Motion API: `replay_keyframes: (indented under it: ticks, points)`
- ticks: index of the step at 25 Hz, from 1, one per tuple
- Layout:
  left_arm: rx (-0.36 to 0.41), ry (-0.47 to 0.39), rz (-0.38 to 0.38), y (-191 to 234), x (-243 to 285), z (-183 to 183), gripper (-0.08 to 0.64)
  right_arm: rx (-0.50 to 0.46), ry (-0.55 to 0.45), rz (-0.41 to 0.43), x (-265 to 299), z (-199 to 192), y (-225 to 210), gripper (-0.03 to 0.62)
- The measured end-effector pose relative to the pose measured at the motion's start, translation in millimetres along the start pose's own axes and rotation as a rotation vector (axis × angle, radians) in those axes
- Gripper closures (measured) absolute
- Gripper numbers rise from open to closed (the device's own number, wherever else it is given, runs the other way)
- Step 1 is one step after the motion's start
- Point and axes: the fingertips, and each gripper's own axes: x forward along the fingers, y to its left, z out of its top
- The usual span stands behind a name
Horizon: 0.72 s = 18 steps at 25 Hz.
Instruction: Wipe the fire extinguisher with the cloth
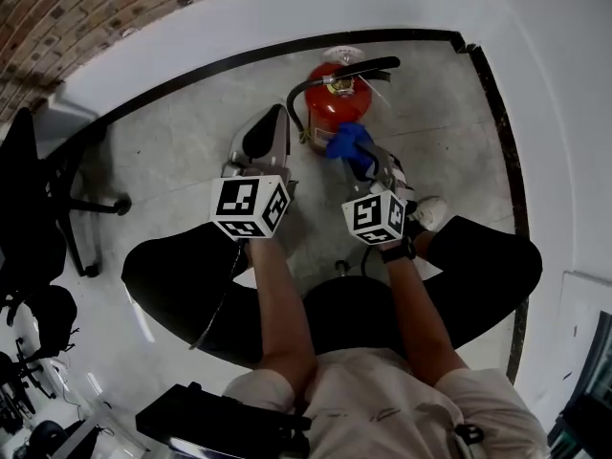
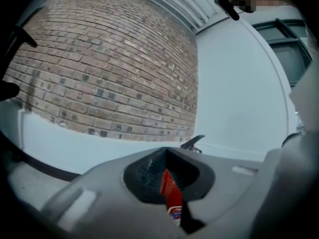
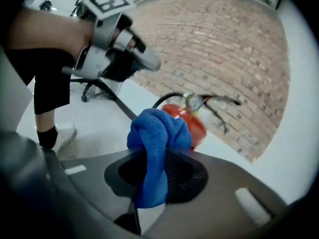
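**Cloth at the extinguisher, left gripper idle**

Head view: the red fire extinguisher (image 1: 330, 108) stands upright on the grey floor (image 1: 191, 151), near the white wall (image 1: 287, 12). The right gripper (image 1: 375, 165) reaches toward its lower right side with the blue cloth (image 1: 348, 143) bunched at its tip. From above, the cloth overlaps the red body. The left gripper (image 1: 273, 122) hangs just left of the extinguisher, apart from it.

Right gripper view: the jaws are clamped on the cloth, with a wad above the pads and a tail hanging below. The extinguisher sits behind the wad, so contact cannot be confirmed here. This view alone shows an office chair (image 3: 92, 81) and a white shoe (image 3: 62, 133) behind the left gripper.

Left gripper view: the jaws are together and hold nothing. A narrow slit shows a red strip of the extinguisher. Its black lever (image 2: 193, 142) rises above the jaws, against brick (image 2: 109, 68).
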Motion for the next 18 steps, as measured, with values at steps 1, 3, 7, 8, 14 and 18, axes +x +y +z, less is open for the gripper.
replay_keyframes:
  ticks: [1, 3, 7, 8, 14, 18]
  points:
    - [0.002, -0.005, -0.008, -4.1, -0.9, 2.3, 0.558, -0.004, -0.033, -0.042, -9.1, 15.2, -19.5, 0.506]
    - [0.001, -0.014, -0.018, -11.2, -4.0, 4.5, 0.558, 0.002, -0.104, -0.103, -21.4, 45.3, -51.4, 0.506]
    - [0.0, -0.017, -0.016, -18.5, -10.4, 2.9, 0.558, 0.064, -0.208, -0.097, -16.1, 84.6, -73.9, 0.506]
    - [0.0, -0.017, -0.014, -19.0, -11.6, 2.9, 0.558, 0.092, -0.215, -0.086, -10.3, 85.1, -71.9, 0.506]
    - [0.016, -0.012, 0.001, -12.0, -17.7, 5.0, 0.558, 0.316, -0.263, -0.133, -8.1, 47.2, -37.6, 0.508]
    - [0.016, 0.024, 0.008, -6.9, -16.7, -8.9, 0.558, 0.451, -0.072, -0.046, 21.0, -26.7, 13.7, 0.511]
